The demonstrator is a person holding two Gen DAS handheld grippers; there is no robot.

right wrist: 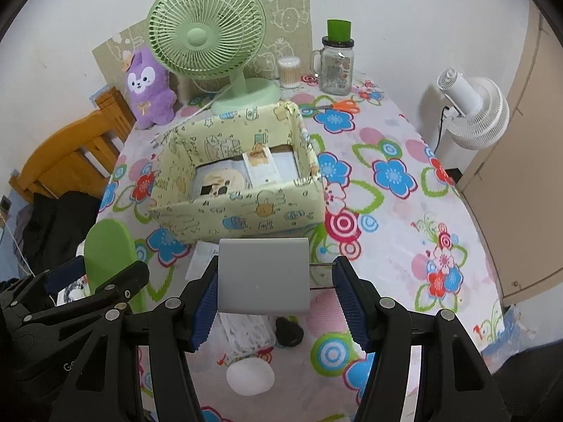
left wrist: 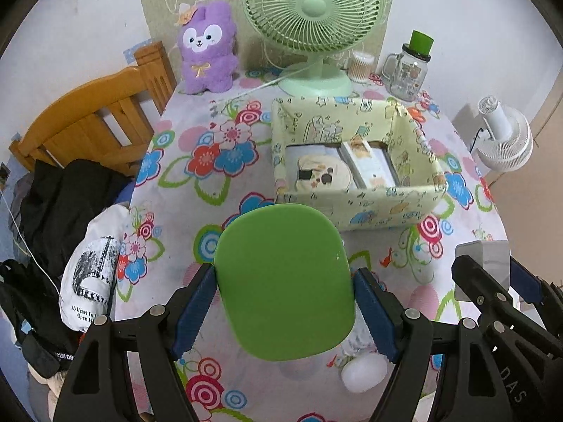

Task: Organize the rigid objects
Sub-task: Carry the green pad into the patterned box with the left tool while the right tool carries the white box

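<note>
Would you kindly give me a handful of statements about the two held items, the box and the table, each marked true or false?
1. The left gripper holds a green rounded object between its fingers. True.
2. The right gripper is empty. False: a grey flat object sits between its fingers.
3. The patterned box already has items inside. True.
4. The green fan stands inside the box. False: it stands on the table behind the box.
5. The orange-handled scissors lie on the table beyond the box. True.
6. The purple plush toy lies in the box. False: it sits at the table's back edge, near the wall.
</note>
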